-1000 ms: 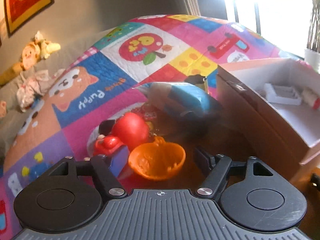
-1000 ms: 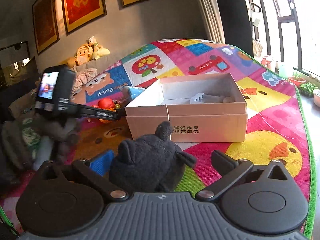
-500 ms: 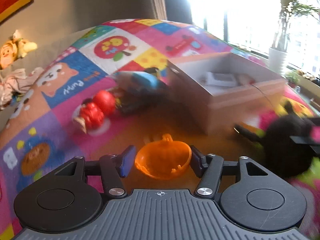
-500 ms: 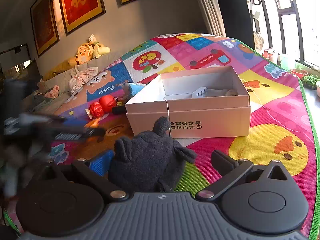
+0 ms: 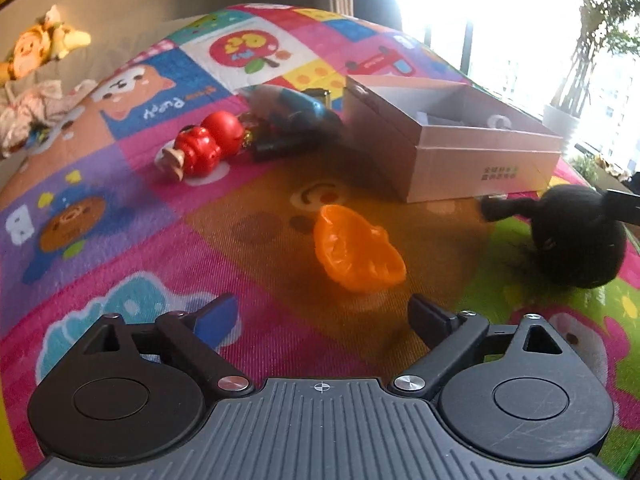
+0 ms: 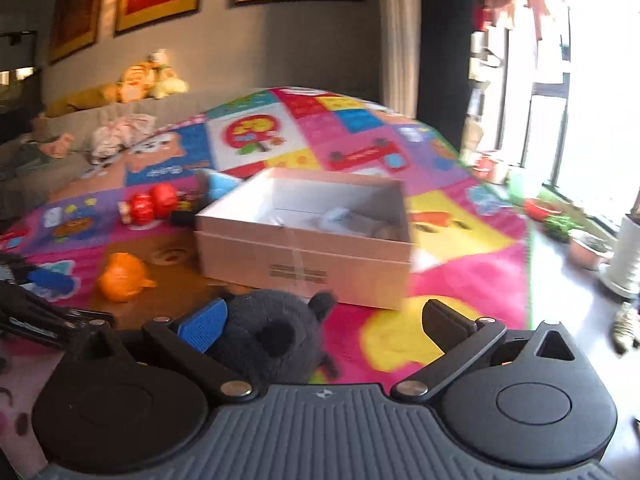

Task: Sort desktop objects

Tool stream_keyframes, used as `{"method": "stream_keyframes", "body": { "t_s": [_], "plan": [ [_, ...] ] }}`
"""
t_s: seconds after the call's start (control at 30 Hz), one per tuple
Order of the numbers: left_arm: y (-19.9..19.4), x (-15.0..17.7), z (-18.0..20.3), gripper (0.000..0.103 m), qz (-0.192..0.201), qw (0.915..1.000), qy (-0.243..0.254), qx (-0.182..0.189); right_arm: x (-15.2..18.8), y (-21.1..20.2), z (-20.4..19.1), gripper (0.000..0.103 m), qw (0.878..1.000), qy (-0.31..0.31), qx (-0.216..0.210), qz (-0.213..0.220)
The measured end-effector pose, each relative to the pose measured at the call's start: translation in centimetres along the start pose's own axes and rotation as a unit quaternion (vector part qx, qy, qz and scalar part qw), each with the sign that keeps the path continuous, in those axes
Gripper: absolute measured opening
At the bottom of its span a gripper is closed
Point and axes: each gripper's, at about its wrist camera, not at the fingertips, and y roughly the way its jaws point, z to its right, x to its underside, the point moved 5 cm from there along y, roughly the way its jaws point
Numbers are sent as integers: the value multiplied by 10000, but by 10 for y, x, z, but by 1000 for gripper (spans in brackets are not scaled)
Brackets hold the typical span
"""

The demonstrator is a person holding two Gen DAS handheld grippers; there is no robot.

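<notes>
An orange pumpkin-shaped cup [image 5: 356,254] lies on its side on the play mat, just ahead of my left gripper [image 5: 322,318], which is open and empty. It also shows in the right wrist view [image 6: 122,276]. A black plush toy [image 6: 266,334] lies between the fingers of my right gripper [image 6: 322,322], which is open wide; the toy rests against the blue pad on the left finger. The plush also shows in the left wrist view [image 5: 576,234]. An open cardboard box [image 5: 448,140] [image 6: 308,236] stands beyond, with small items inside.
A red toy figure [image 5: 202,146] and a blue-grey object with dark items [image 5: 292,116] lie left of the box. Stuffed toys [image 6: 148,76] sit on a sofa at the back. Plant pots [image 6: 592,246] stand on the floor at right, by the window.
My left gripper opened and let go of the orange cup, which now lies on the mat ahead of it. My right gripper swung and its view shifted; the plush sits more to its left finger.
</notes>
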Motion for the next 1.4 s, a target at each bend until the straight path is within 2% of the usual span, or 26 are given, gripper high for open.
{"method": "stream_keyframes", "body": {
  "t_s": [0.2, 0.33, 0.4, 0.47, 0.57, 0.67, 0.77, 0.83, 0.93, 1.1, 1.13, 1.2, 1.27, 1.33, 1.37, 1.4],
  "plan": [
    [-2, 1, 2, 97, 15, 10000, 49, 56, 5, -10, 21, 103, 9992, -89, 392, -63],
    [0, -4, 8, 97, 0, 9993, 148, 347, 6, -12, 26, 103, 9976, -352, 587, -48],
    [2, -12, 12, 100, 123, 9984, 325, 446, 6, -12, 31, 103, 9978, -291, 584, -86],
    [9, -23, 14, 100, 244, 9979, 458, 380, 7, -12, 36, 103, 9989, -64, 439, -174],
    [22, -37, 16, 100, 273, 9981, 439, 343, 11, -12, 36, 103, 9994, 81, 251, -230],
    [27, -42, 24, 100, 206, 9970, 436, 601, 15, -15, 36, 103, 9995, 33, 257, -191],
    [19, -35, 37, 100, 86, 9913, 563, 1190, 14, -17, 39, 103, 9995, 102, 185, -250],
    [12, -26, 46, 100, 46, 9875, 747, 1384, 14, -18, 40, 103, 9994, 169, 78, -281],
    [3, -17, 53, 100, 128, 9863, 1025, 1287, 13, -17, 35, 103, 9993, 232, -119, -275],
    [13, -22, 45, 99, 220, 9904, 1159, 715, 10, -15, 15, 103, 9981, 160, -547, -238],
    [16, -24, 43, 98, 200, 9910, 1138, 679, 10, -14, 11, 103, 9979, 110, -595, -237],
    [21, -24, 42, 84, 124, 9914, 1126, 657, 11, -13, 2, 103, 9973, 35, -687, -237],
    [27, -23, 41, 79, 52, 9917, 1112, 640, 10, -11, -6, 103, 9965, -9, -794, -242],
    [26, -24, 40, 65, 78, 9927, 1017, 646, 8, -8, -14, 103, 9960, -56, -864, -227],
    [24, -24, 40, 53, 87, 9930, 983, 644, 6, -6, -18, 103, 9958, -76, -887, -225],
    [21, -24, 39, 50, 110, 9935, 952, 611, 5, -3, -22, 103, 9955, -102, -911, -239]
  ]
}}
